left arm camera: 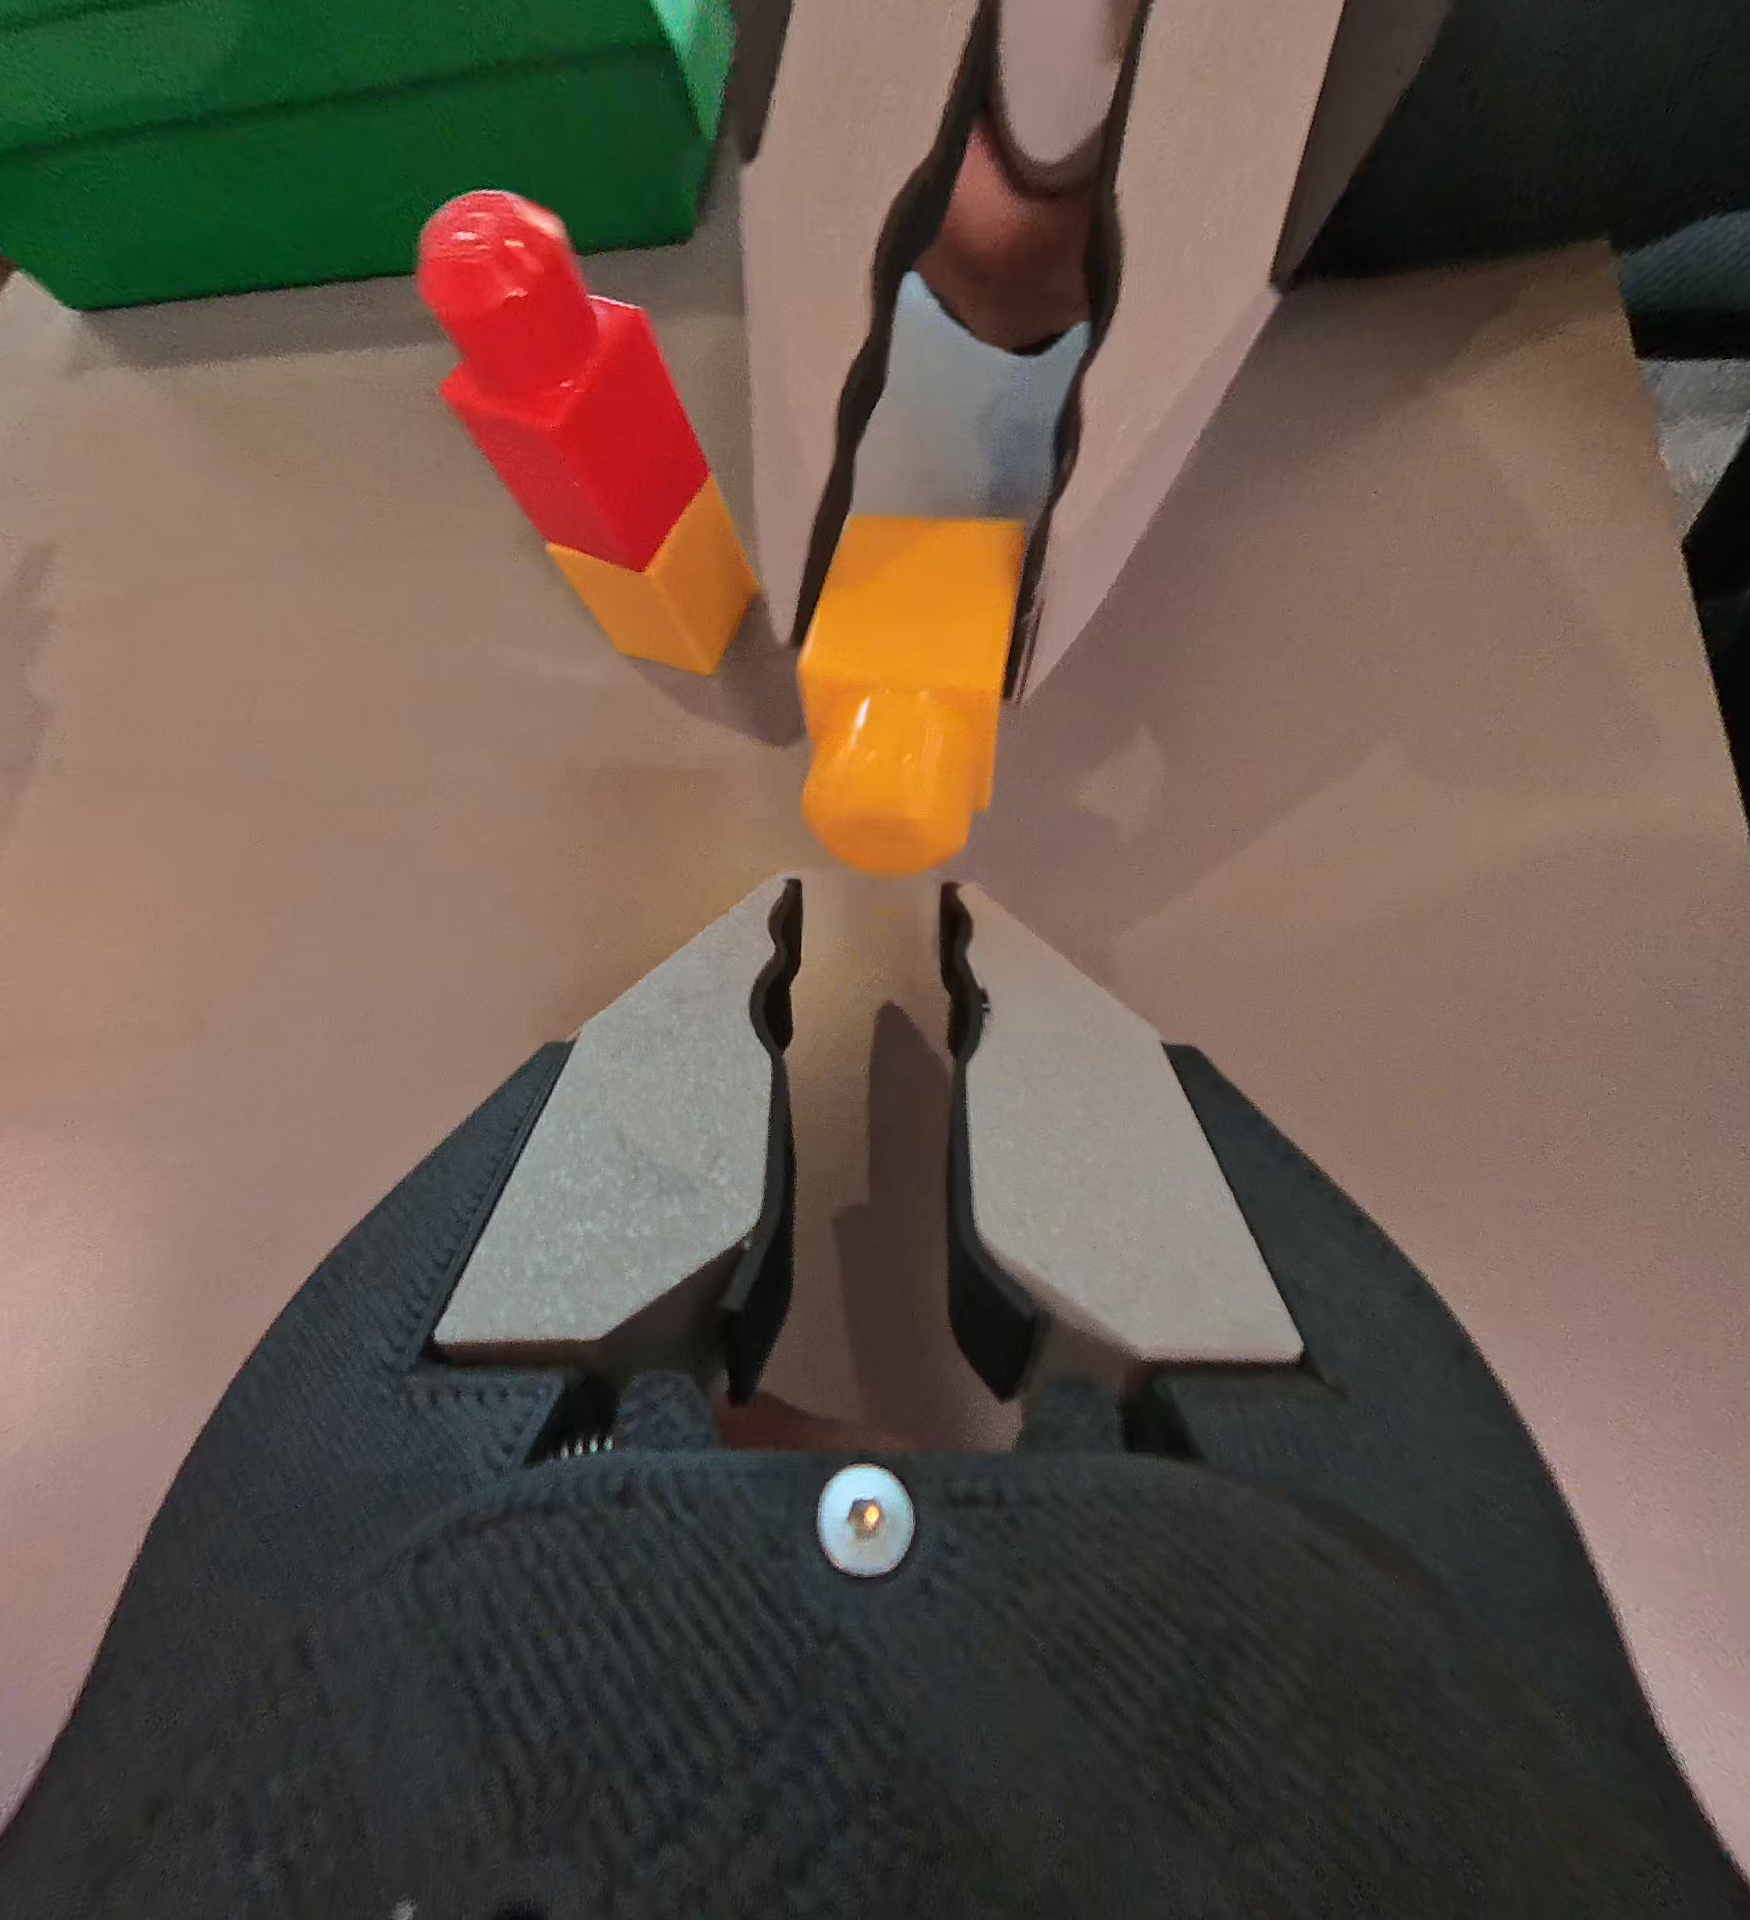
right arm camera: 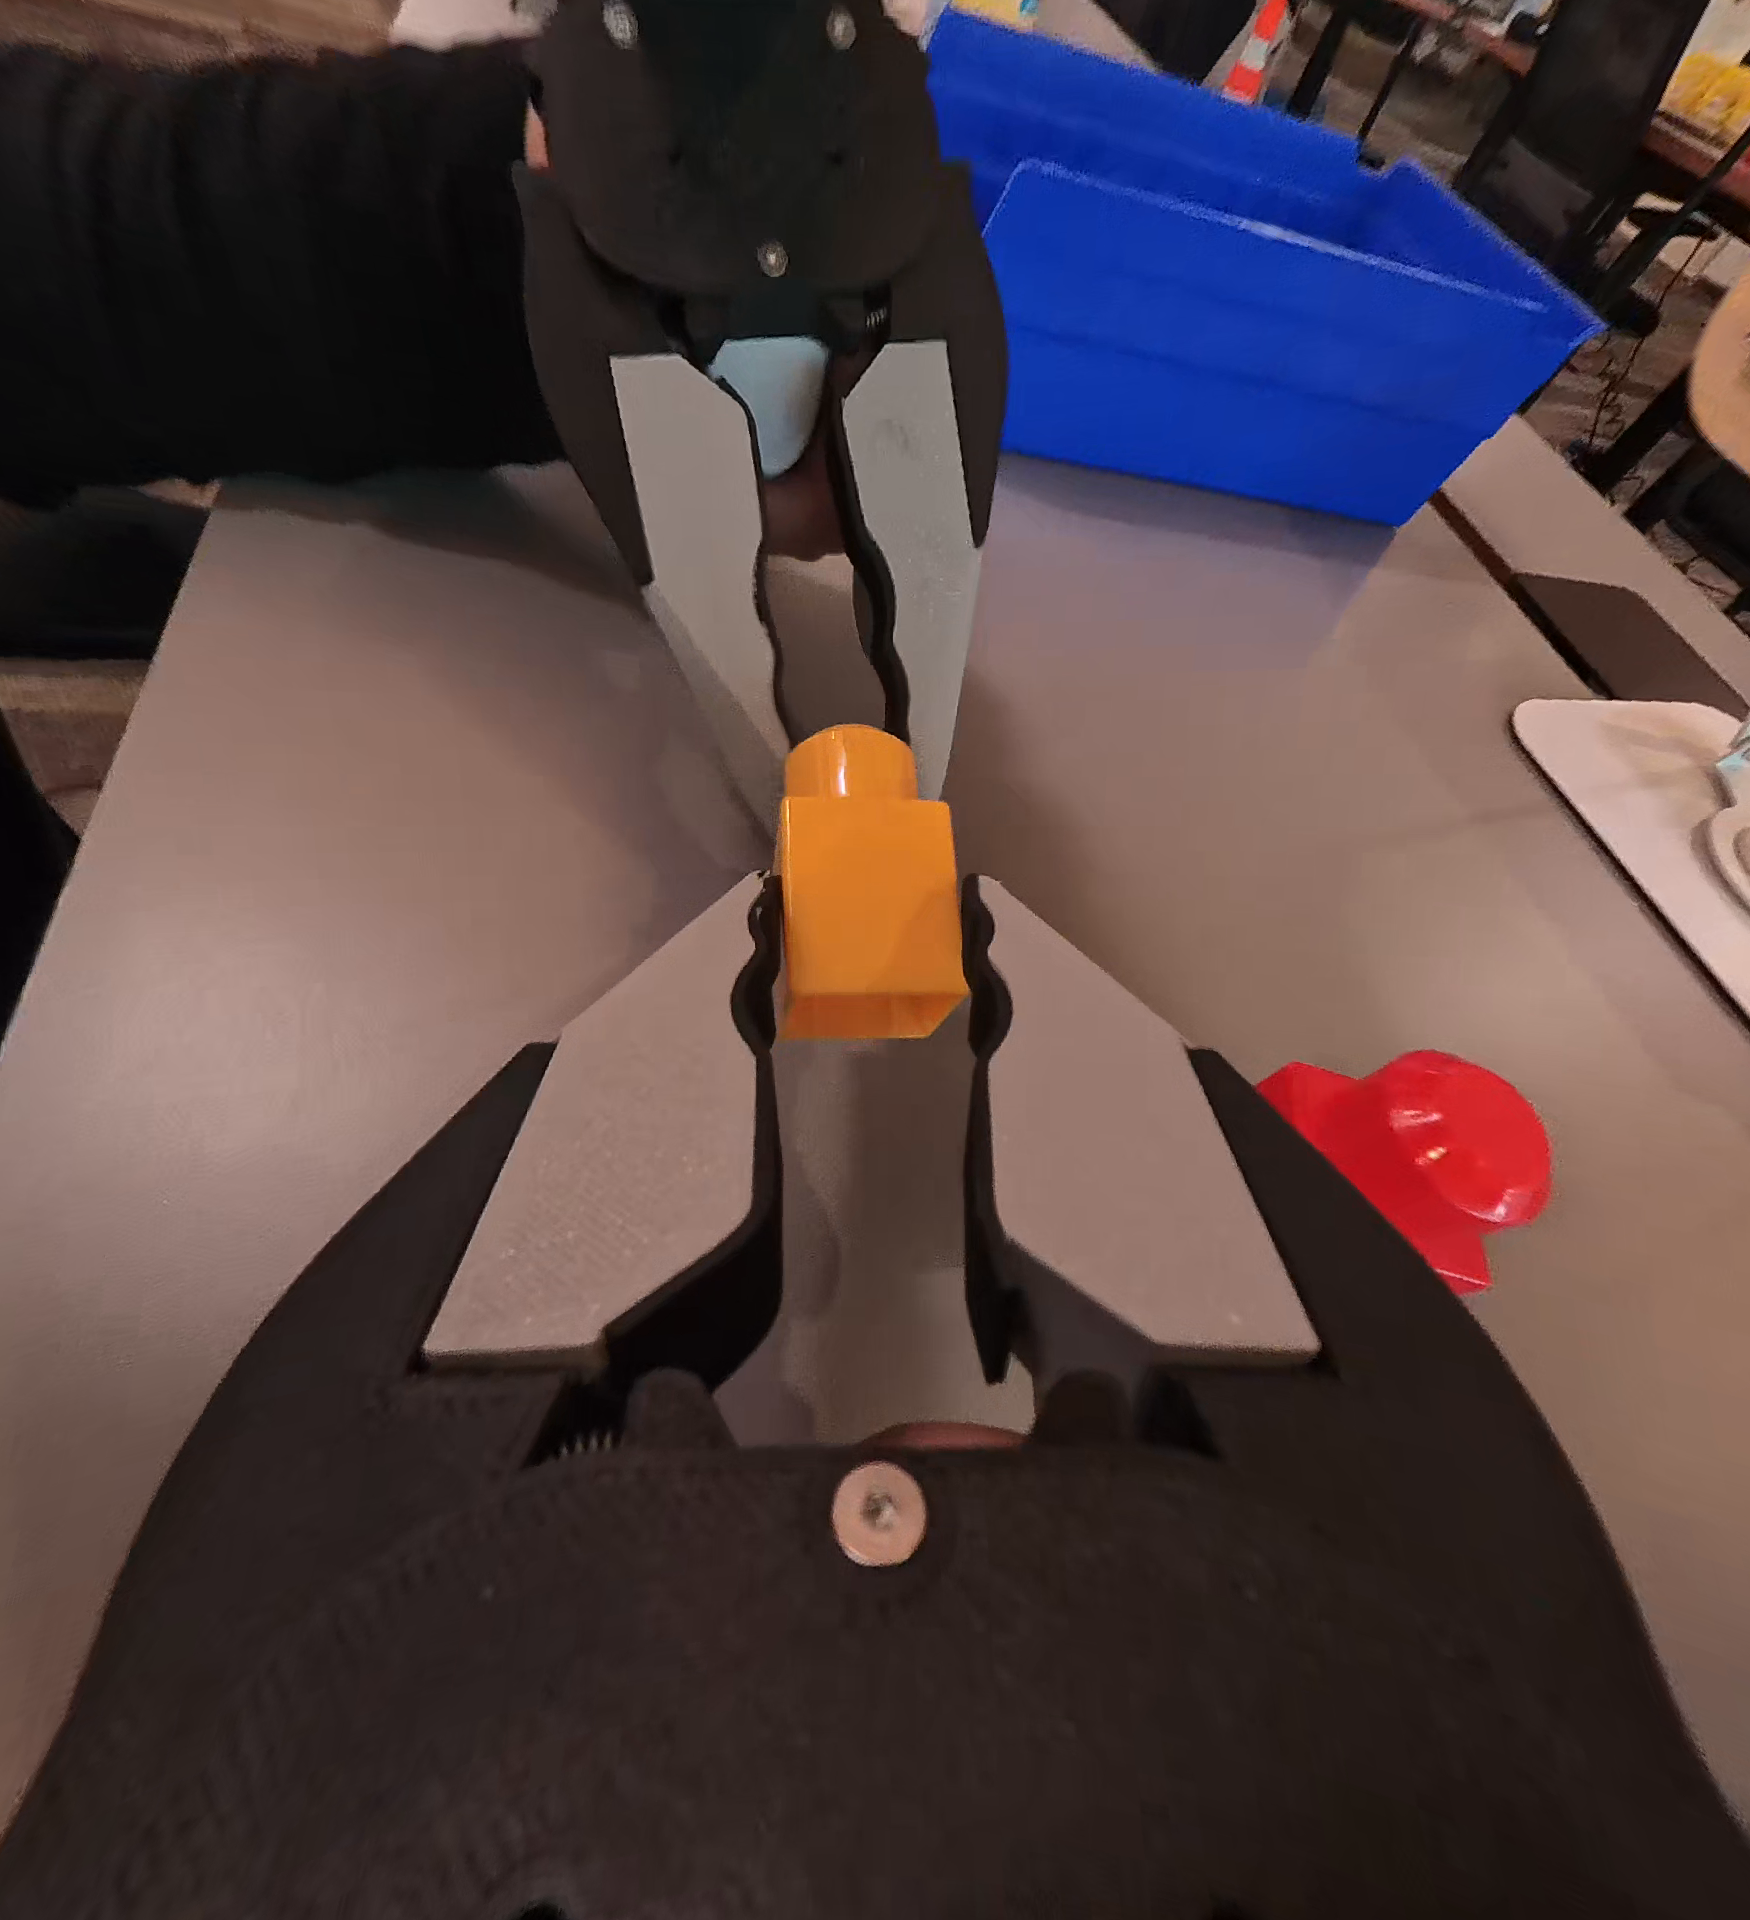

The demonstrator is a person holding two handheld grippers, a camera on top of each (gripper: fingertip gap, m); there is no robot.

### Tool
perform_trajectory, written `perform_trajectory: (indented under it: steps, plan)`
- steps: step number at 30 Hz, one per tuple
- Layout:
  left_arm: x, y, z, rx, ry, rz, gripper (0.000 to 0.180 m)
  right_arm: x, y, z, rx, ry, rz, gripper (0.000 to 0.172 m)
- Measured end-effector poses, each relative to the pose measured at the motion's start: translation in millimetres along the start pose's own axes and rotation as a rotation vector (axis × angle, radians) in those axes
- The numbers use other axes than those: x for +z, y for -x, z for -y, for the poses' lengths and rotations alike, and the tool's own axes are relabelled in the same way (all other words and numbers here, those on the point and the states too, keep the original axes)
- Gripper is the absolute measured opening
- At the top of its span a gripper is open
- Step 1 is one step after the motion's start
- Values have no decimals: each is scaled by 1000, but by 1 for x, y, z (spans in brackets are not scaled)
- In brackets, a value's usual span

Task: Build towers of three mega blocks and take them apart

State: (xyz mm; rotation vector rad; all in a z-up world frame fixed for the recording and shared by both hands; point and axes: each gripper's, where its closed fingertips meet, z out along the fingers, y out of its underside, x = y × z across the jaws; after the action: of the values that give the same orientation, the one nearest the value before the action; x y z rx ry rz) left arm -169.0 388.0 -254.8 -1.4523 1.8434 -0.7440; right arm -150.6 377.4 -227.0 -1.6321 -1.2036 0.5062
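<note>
Right gripper (right arm camera: 866, 961): jaws clamp a glossy orange block (right arm camera: 866, 914), stud pointing away. Left gripper (left arm camera: 871, 914): jaws apart, empty, just short of that stud. Beside the right jaws stands a red-on-orange stack (left arm camera: 601, 447).

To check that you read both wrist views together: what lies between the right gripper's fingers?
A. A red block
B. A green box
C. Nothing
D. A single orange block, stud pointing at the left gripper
D: the right gripper has a single orange block between its fingers, its round stud aimed at the left gripper opposite.
</note>
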Motion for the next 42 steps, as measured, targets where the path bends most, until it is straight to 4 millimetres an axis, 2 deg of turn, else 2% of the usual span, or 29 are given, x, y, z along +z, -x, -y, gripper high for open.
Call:
perform_trajectory:
  steps: [5, 7, 15, 19, 22, 28, 36, 39, 42]
  plan:
    - [-11, 9, 15, -96, -134, -27, 4, -12, -5, 19, 74, -122, 19, 32]
    - [-14, 6, 21, -125, -176, -61, 4, -14, -9, 21, 82, -144, 3, 32]
    - [-30, 1, 52, -191, -366, -132, 0, -10, -7, 15, 103, -124, 25, 31]
    - [-26, 4, 48, -191, -344, -107, 0, -4, -8, 7, 79, -82, 1, 31]
    - [-27, 7, 48, -207, -347, -98, 0, -5, -9, 10, 92, -96, 1, 31]
    - [-24, 5, 35, -187, -279, -108, 38, -11, -9, 19, 125, -152, 22, 31]
    - [-14, -10, 47, -107, -331, -133, 40, -11, 2, 23, 170, -181, 108, 31]
    - [-15, -9, 50, -89, -343, -116, 32, -9, 6, 21, 180, -173, 135, 31]
    - [-15, -10, 49, -109, -334, -140, 31, -8, 7, 20, 209, -168, 159, 31]
